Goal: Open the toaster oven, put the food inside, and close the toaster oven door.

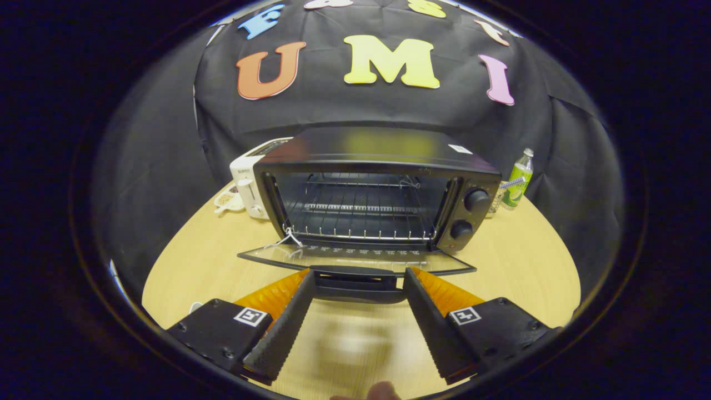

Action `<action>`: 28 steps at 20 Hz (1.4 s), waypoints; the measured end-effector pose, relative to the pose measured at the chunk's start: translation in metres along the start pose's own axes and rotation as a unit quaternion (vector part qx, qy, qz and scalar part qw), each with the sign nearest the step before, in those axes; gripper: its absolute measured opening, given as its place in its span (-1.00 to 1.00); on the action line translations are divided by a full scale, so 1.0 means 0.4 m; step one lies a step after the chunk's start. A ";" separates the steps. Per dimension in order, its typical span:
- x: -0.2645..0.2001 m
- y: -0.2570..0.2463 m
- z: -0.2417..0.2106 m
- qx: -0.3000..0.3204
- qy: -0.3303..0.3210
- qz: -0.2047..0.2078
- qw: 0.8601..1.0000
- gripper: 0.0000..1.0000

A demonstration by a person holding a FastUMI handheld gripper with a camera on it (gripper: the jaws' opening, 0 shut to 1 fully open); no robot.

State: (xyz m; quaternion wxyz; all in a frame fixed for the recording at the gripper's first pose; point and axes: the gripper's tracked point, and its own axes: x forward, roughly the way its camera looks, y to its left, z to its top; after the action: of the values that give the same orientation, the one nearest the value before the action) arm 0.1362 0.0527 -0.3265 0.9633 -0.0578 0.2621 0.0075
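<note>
Nearest of all, the gripper [360,278] has its two fingers spread wide, with nothing pinched between them; bare wooden surface [516,261] shows in the gap, along with a pale, blurred patch that cannot be made out. At the very bottom of the gripper view a bit of a person's fingertip [380,391] pokes in.

The fingertips reach up to the dark handle [358,286] of the toaster oven's door [355,258]. That glass door lies folded all the way down, nearly flat, and the handle sits right between the two tips, though whether either tip touches it is not clear.

Just beyond the door stands the toaster oven [383,189], black, with its mouth wide open. Inside, a wire rack [361,219] spans the cavity. Two round knobs [469,214] sit one above the other on its right-hand panel.

Behind the oven's left corner is a white toaster [250,186], with a small dish [228,200] of something grainy just beside it. Off to the oven's right, near the back edge of the surface, a green plastic bottle [518,180] stands upright against the black cloth wall [166,166].
</note>
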 end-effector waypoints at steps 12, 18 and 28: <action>-0.122 0.048 -0.035 -0.001 0.059 0.120 0.991 1.00; -0.281 0.061 0.057 0.061 0.109 0.267 0.956 1.00; -0.317 0.244 -0.111 0.163 0.293 0.366 0.868 0.93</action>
State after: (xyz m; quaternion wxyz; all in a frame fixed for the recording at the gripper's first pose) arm 0.0002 0.1464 -0.3108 0.7660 0.2003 0.5324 0.2994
